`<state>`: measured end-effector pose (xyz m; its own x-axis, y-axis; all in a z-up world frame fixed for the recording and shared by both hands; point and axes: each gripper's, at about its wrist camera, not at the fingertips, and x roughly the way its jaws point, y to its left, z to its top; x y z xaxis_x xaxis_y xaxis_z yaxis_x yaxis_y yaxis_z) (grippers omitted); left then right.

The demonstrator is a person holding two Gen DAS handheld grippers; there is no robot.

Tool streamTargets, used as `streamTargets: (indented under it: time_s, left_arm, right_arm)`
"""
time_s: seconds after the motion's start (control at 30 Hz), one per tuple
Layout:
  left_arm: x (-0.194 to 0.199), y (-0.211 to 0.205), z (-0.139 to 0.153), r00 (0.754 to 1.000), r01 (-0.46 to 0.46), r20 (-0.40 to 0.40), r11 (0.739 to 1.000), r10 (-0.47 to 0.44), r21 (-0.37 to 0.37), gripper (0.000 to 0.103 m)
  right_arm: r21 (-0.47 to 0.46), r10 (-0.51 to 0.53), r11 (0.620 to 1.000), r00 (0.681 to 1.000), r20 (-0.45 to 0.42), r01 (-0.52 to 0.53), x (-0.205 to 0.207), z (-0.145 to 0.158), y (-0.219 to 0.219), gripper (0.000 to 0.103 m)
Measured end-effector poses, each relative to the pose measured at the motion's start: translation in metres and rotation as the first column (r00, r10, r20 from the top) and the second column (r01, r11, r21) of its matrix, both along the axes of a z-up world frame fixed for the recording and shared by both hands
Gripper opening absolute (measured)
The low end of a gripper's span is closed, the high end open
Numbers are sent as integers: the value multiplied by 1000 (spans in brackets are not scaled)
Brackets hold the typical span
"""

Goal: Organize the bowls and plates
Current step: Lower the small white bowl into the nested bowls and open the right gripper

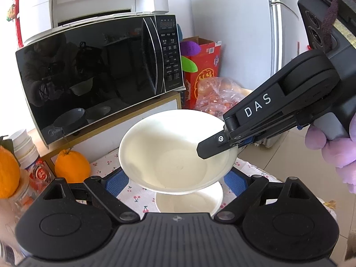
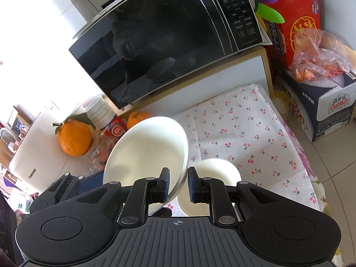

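White bowl hangs over a second bowl, its rim pinched by the right hand-held gripper; left hand-held gripper gapes, empty.

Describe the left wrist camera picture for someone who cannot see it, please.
A white bowl hangs tilted in the air, its rim pinched by the right gripper reaching in from the right, above a second white bowl on a cherry-print cloth. The left gripper waits open below; behind stand a black microwave and oranges.
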<state>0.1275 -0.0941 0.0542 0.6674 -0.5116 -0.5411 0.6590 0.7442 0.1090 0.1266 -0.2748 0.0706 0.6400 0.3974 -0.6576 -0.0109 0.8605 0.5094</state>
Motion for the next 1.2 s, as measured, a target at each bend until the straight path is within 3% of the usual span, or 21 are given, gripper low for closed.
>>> streamTargets:
  time_s: [0.33,0.67,1.2]
  left_arm:
    - [-5,10,-20,999,-4,-44,999,2,-48,91]
    - [0,4,-41,998,15,-69,999,-13,33,89]
    - [15,-17,-64,994,-49,-94,994,59,97,89]
  right_arm:
    - [14,21,1000,999,-46,-20,-7,-21,4,17]
    - [-18,14,1000,998,-66,-15,-4,-36,7,17]
    - [-110,-21,994,996,-82,11,16,-65,10,17]
